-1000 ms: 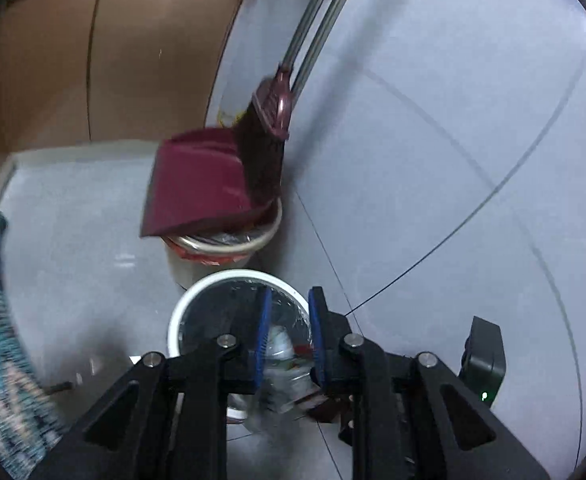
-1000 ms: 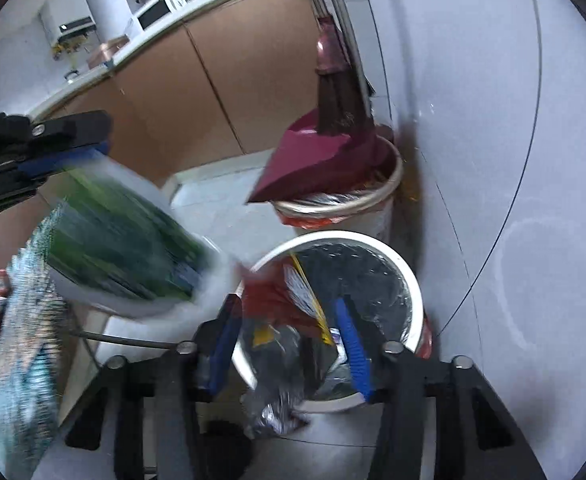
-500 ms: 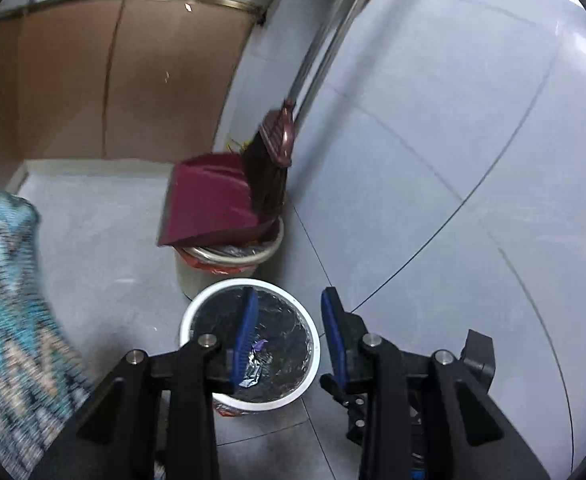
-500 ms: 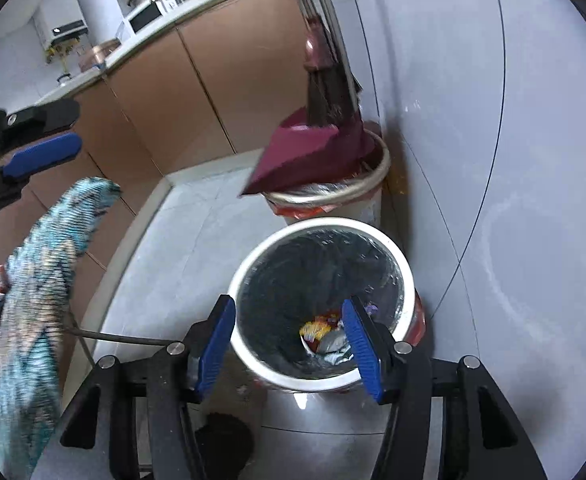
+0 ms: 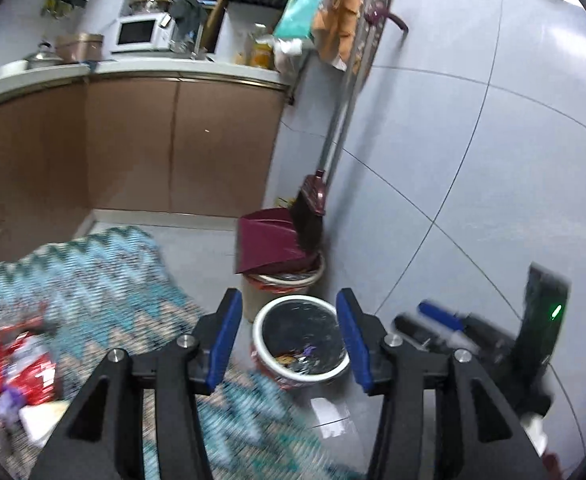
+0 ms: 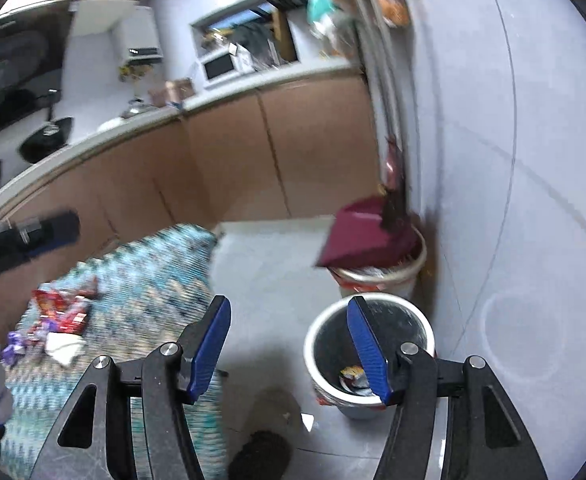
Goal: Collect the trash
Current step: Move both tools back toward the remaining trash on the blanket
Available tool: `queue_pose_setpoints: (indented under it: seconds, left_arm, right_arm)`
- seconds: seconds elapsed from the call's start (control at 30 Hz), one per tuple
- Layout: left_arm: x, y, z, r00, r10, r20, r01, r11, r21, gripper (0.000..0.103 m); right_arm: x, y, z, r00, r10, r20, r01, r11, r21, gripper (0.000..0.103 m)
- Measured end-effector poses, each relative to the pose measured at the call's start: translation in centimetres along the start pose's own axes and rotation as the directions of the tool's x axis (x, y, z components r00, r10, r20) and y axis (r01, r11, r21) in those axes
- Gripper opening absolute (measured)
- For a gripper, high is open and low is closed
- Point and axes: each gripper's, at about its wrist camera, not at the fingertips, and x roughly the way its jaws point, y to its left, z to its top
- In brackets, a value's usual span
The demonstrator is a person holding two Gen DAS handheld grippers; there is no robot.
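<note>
red wrappers [image 6: 63, 308] lie on the zigzag cloth of the table [image 6: 149, 276], off to my left. both tools gape wide, empty: left tool [image 5: 289, 338], right tool [image 6: 289, 346]. white bin [image 6: 369, 350] sits right; i judge the left nearer the wrappers.

Two round white plastic bins stand by the wall: the near black-lined one [image 5: 300, 339] and one under the maroon dustpan [image 5: 283, 280]. One dark-bristled broom [image 5: 311, 216], one white microwave [image 5: 138, 33].
</note>
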Motion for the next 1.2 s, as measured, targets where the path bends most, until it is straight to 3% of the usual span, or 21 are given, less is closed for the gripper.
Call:
queue_pose_setpoints:
  seconds: [0.37, 0.6, 0.77, 0.93, 1.2]
  left_arm:
    - [-14.0, 6.4, -5.2, 0.98, 0.169, 0.104, -0.164, 0.985, -0.053, 0.047]
    - [-20.8, 11.3, -9.8, 0.959, 0.258, 0.116, -0.243, 0.962, -0.123, 0.047]
    - [-24.5, 15.6, -13.2, 0.934, 0.336, 0.121, -0.309, 0.931, -0.195, 0.056]
    - [-26.8, 19.2, -16.4, 0.913, 0.393, 0.111, -0.356, 0.899, -0.256, 0.056]
    - [-26.9, 24.7, -19.6, 0.894, 0.447, 0.044, -0.41, 0.852, -0.326, 0.056]
  right_arm:
    - [-5.9, 9.6, 1.5, 0.98, 0.187, 0.069, -0.178, 0.977, -0.118, 0.059]
    - [-7.9, 13.8, 1.2, 0.97, 0.236, 0.061, -0.223, 0.961, -0.166, 0.063]
    - [-7.5, 16.5, 0.5, 0.966, 0.256, 0.024, -0.248, 0.951, -0.184, 0.065]
    - [-6.1, 18.6, -0.7, 0.962, 0.272, -0.02, -0.271, 0.942, -0.199, 0.065]
    - [-2.6, 21.8, -2.4, 0.953, 0.282, -0.112, -0.301, 0.925, -0.234, 0.068]
